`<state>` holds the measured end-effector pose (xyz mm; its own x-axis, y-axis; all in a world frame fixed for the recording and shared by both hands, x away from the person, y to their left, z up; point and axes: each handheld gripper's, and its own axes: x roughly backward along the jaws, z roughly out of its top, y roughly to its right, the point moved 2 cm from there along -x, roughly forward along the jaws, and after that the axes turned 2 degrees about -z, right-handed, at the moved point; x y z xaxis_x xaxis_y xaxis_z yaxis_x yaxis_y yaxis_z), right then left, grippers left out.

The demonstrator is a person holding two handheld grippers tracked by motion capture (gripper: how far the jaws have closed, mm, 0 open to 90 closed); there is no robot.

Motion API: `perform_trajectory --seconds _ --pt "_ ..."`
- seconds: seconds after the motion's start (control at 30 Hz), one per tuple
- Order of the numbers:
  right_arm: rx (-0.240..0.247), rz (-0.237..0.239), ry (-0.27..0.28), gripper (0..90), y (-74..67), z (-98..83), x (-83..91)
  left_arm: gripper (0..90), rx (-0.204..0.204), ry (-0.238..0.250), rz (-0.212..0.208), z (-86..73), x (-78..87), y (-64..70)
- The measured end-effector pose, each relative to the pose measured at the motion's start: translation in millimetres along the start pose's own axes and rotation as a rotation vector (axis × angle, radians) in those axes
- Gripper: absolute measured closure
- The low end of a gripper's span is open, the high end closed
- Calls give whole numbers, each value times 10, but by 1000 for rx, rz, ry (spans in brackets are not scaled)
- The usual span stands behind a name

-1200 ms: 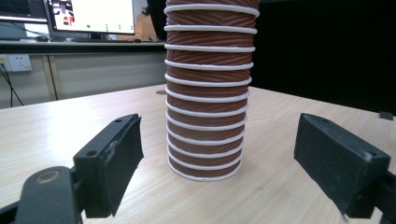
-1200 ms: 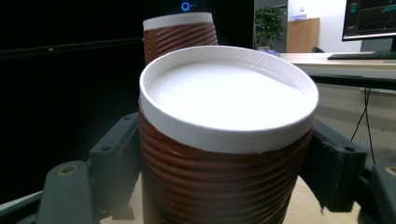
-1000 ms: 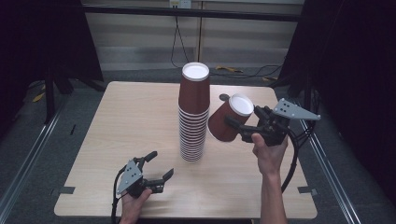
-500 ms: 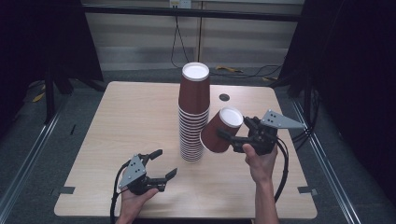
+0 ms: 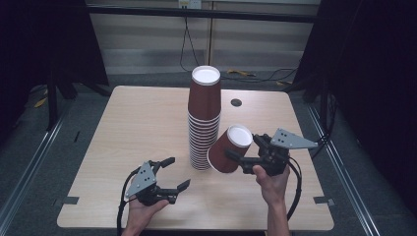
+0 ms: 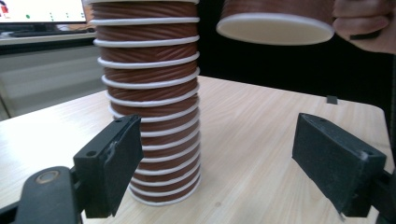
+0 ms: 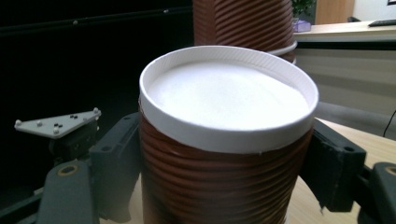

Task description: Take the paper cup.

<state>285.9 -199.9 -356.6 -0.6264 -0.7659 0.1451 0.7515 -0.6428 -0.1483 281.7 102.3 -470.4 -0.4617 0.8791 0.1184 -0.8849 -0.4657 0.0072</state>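
Tabletop of pale wood grain [image 5: 123, 132], rectangular, is the largest thing we see, with a small dark round hole [image 5: 236, 102] near its far edge; on its middle stands the tall stack of brown ribbed paper cups with white rims [image 5: 202, 123], all upside down, the topmost showing its white base to the high view; in the left gripper view we see the same stack [image 6: 149, 102] upright just beyond the jaws.

Next in size comes the single brown ribbed paper cup [image 5: 229, 149], held tilted in the air just right of the stack's lower half, its white base turned up and away from the person; whether it touches the stack we cannot tell; in the right gripper view the cup [image 7: 224, 140] sits between the two black jaws, which press on its ribbed sides, so we read the right gripper [image 5: 241, 160] as pinching the cup.

Smaller again, the left gripper [image 5: 176, 174] hovers near the table's front edge, left of the stack; its jaws have just been opening and now stand spread with nothing between them.
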Motion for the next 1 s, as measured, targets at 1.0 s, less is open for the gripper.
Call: perform_trajectory --seconds 1.0 --pt "-35 141 -90 226 -203 -506 -407 150 -5 -8 -171 87 -202 126"
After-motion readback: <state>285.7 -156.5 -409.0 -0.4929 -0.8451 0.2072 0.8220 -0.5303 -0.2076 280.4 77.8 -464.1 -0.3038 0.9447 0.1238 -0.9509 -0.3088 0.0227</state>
